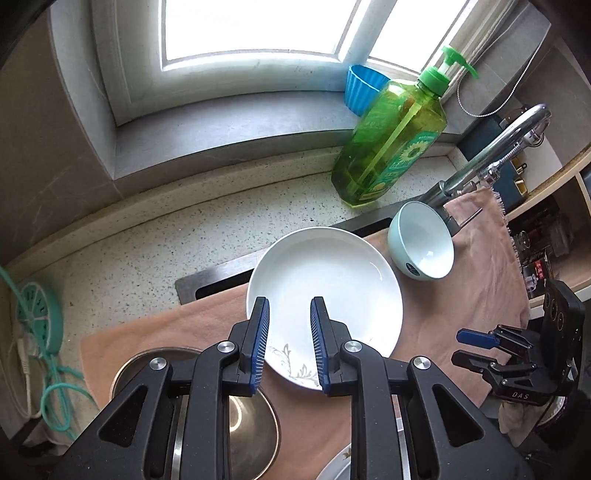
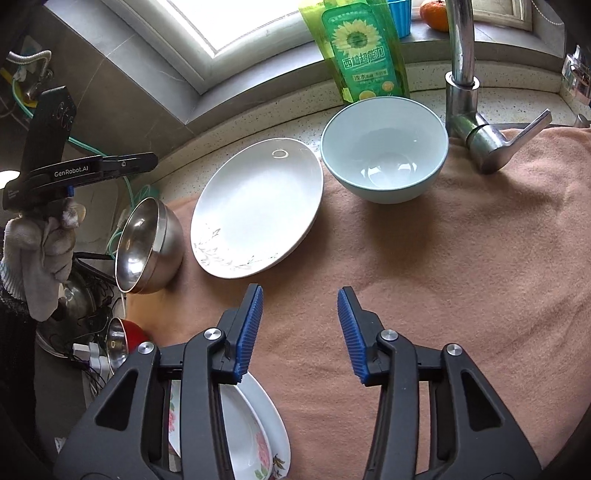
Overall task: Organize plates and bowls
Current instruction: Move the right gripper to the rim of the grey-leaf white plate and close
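Observation:
A white plate (image 1: 325, 280) (image 2: 258, 206) with a leaf pattern lies on the pink cloth (image 2: 461, 258). Right of it a pale blue bowl (image 1: 421, 245) (image 2: 384, 151) sits empty. A steel bowl (image 2: 147, 243) (image 1: 255, 424) leans at the cloth's left end. My left gripper (image 1: 290, 306) hovers above the plate's near edge, jaws a narrow gap apart with nothing between them. My right gripper (image 2: 301, 295) is open over bare cloth, in front of the plate. Under its left finger lie two stacked floral plates (image 2: 255, 435).
A green detergent bottle (image 1: 388, 144) and a chrome faucet (image 2: 461, 74) stand behind the bowl. A blue cup (image 1: 364, 88) and an orange (image 2: 436, 14) sit on the sill. A gloved hand (image 2: 48, 240) holds the left gripper; pots and cables crowd the left.

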The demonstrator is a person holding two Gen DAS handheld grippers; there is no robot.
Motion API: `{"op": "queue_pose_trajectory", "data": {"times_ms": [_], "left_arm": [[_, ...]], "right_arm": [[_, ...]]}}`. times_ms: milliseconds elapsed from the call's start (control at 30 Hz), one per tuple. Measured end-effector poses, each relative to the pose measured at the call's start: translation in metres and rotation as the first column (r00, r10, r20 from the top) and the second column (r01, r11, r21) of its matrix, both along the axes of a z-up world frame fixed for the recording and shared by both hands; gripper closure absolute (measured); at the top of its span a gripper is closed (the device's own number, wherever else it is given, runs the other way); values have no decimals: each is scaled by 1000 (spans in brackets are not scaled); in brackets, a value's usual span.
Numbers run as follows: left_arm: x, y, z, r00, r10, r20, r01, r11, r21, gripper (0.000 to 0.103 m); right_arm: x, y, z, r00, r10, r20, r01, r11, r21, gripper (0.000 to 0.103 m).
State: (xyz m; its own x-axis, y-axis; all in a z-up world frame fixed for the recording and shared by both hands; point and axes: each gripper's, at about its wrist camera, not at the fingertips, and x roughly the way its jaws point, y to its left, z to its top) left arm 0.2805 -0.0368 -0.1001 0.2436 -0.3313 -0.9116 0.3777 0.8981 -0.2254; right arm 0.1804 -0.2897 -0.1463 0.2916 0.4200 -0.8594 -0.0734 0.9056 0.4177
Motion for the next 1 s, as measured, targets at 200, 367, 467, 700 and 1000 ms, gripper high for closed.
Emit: {"op": "queue_pose_trajectory", "data": {"times_ms": [200,367,467,700,1000], "left_arm": [[34,-14,-38,997,-14,-78,20,996,83,83],[51,-20,-57,992,-10,-129,23,994,104,83],[56,-21,-62,991,-14,-133,30,993,114,83],[66,-24,-70,988,-15,-152,33,993,117,83],[73,-29,-86,985,-16,-170,36,992,118,83]], "right_arm": [[20,9,-25,998,-12,-68,14,999,30,63],[30,15,-40,993,-39,-110,45,998,51,69],[34,14,-47,990,-58,-128,66,996,62,69],[38,20,-55,988,-59,-143,70,995,77,76],[49,25,-57,988,-64,-138,78,992,96,81]]}}
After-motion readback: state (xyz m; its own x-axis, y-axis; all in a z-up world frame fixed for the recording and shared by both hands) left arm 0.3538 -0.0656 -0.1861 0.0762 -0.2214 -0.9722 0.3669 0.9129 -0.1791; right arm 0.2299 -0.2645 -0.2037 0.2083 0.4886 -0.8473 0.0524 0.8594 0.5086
